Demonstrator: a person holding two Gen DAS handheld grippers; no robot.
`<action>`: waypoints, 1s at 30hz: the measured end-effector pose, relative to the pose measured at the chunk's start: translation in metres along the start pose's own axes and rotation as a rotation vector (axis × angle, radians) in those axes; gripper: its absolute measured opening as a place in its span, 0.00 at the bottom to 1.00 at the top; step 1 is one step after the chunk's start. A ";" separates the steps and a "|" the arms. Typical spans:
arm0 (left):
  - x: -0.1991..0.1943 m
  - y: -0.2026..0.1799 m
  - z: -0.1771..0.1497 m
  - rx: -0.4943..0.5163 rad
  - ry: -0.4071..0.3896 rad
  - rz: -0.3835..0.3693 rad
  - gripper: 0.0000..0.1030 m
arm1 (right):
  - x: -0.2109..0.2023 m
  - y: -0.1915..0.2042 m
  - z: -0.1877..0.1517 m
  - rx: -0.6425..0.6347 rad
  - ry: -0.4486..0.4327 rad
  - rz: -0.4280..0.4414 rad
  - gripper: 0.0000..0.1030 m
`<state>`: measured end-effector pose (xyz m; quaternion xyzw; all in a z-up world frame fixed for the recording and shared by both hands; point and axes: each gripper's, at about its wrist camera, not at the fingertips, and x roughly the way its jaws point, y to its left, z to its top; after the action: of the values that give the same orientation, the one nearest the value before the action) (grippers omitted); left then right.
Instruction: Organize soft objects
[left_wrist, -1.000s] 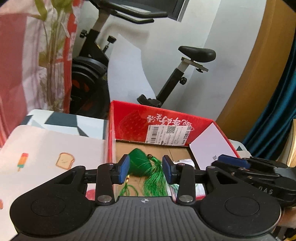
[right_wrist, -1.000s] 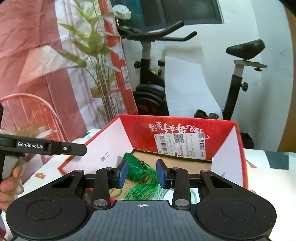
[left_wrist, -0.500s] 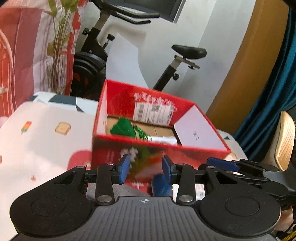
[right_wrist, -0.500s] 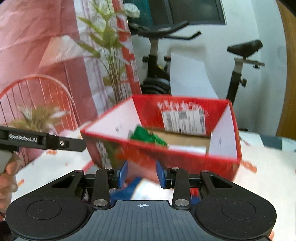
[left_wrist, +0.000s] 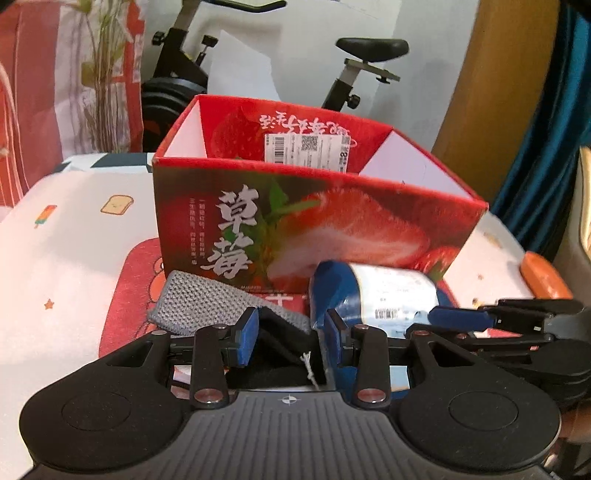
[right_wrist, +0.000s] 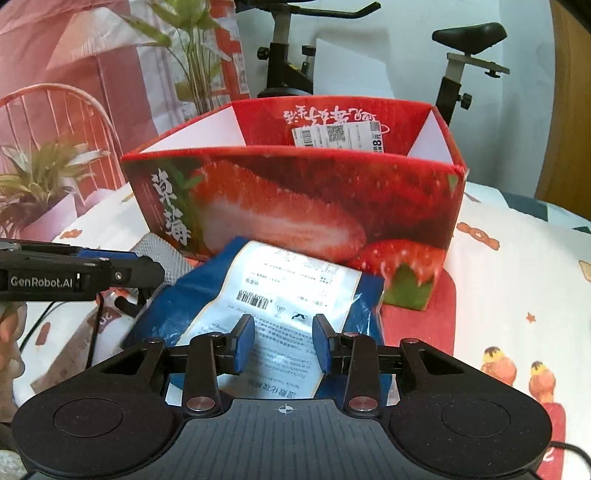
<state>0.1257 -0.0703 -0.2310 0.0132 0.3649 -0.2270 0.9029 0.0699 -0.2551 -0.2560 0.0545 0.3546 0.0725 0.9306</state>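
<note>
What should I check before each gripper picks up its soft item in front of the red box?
1. Left gripper open: ok, nothing is pinched.
2. Left gripper lined up on the grey and black knit cloth: ok, the cloth's dark end lies between its pads.
3. Right gripper open: ok, its pads are apart.
4. Right gripper lined up on the blue and white packet: ok, the packet lies below the gap.
5. Red box open on top: ok, no lid or flap covers it.
6. Room left inside the box: cannot tell, its front wall hides the floor.
</note>
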 end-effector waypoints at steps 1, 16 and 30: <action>0.000 -0.001 -0.001 0.007 0.005 0.003 0.40 | 0.001 0.001 -0.001 -0.002 -0.003 -0.003 0.32; 0.010 0.011 -0.016 -0.097 0.052 -0.046 0.41 | 0.005 0.002 -0.004 -0.006 0.006 -0.011 0.32; 0.004 0.014 -0.011 -0.146 0.049 -0.067 0.40 | 0.005 0.002 -0.003 -0.003 0.009 -0.009 0.32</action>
<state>0.1268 -0.0568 -0.2440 -0.0595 0.4026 -0.2297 0.8841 0.0712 -0.2520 -0.2616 0.0510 0.3587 0.0692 0.9295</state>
